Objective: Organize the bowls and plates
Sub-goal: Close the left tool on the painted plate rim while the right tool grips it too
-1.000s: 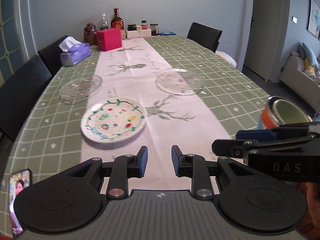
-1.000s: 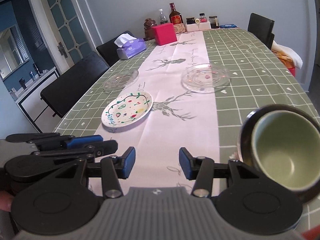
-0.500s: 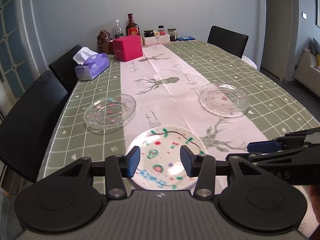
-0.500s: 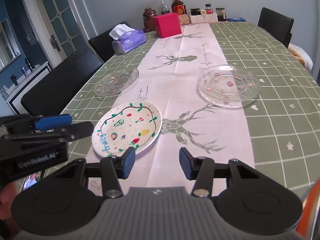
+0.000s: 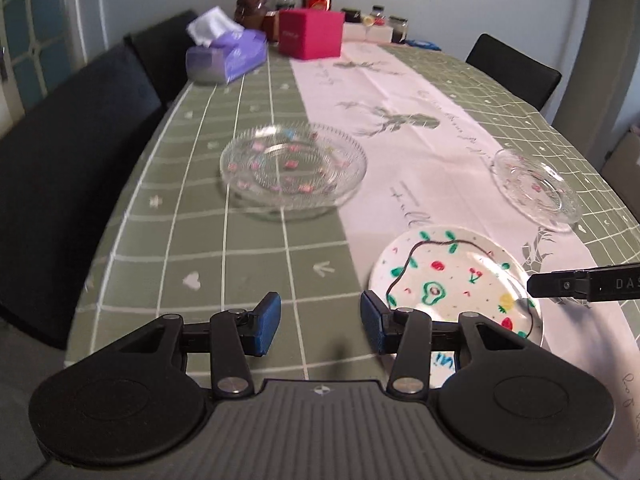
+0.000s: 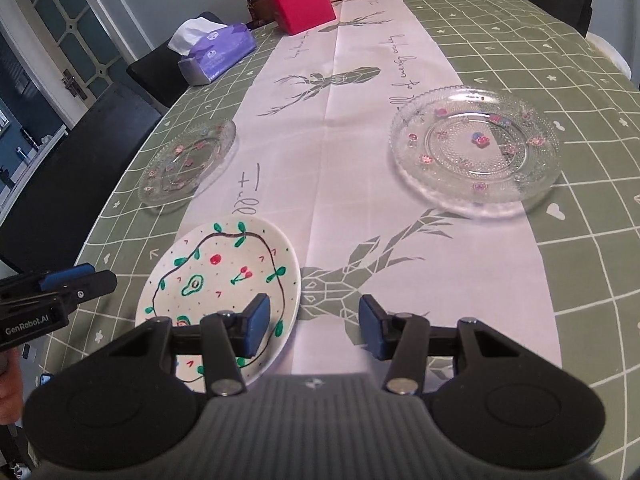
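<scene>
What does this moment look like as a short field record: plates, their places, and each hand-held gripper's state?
painted plate: white plate with drawn fruit, lying flat at the near end of the pale table runner
glass plates: one on the right, one on the left, both flat and apart
left hand-held gripper: open, nothing between its fingers
right hand-held gripper: open, nothing held, above the painted plate's near edge
stacking: none yet
</scene>
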A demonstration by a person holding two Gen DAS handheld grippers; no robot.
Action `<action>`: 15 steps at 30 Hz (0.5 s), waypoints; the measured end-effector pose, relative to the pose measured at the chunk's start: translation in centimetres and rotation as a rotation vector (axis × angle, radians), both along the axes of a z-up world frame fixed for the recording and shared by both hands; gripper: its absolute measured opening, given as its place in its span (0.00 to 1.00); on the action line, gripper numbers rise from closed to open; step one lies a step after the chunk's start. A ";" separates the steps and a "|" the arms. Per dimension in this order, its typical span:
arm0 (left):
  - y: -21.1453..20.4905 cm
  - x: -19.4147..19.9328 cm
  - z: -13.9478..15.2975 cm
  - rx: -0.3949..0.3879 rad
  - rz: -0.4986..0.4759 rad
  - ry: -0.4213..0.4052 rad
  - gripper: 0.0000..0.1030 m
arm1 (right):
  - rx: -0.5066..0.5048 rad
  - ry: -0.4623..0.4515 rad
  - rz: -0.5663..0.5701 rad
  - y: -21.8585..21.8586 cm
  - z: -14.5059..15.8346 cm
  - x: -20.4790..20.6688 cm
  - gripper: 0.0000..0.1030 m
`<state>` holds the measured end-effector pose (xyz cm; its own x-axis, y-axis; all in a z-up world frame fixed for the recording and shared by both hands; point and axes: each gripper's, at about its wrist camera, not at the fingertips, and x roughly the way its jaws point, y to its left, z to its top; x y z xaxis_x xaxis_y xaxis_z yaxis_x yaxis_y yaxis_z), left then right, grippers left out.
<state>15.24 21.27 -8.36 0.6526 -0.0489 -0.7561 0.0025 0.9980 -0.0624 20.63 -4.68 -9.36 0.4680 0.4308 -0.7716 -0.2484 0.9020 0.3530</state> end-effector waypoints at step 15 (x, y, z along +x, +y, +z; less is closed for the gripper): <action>0.8 1.0 -1.6 -0.143 0.074 0.043 0.39 | 0.095 0.012 -0.009 -0.7 -0.7 0.4 0.28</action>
